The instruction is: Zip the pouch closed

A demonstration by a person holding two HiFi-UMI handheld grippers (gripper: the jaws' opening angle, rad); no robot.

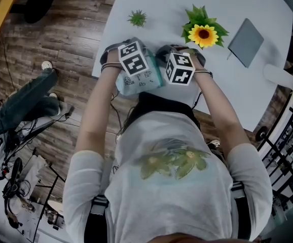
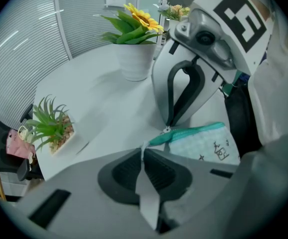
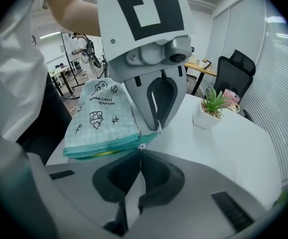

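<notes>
Pouch (image 1: 140, 80): mint checked cloth with doodles and a teal zipper; it lay at the desk's (image 1: 161, 4) near edge.
Left hand-held gripper (image 2: 143, 156): you clamped the pouch's end tab.
Right hand-held gripper (image 3: 140, 156): you pinched the zipper pull (image 3: 141, 146).

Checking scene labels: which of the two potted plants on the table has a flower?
The sunflower plant, with one yellow bloom; the small spiky plant is plain green.
</notes>
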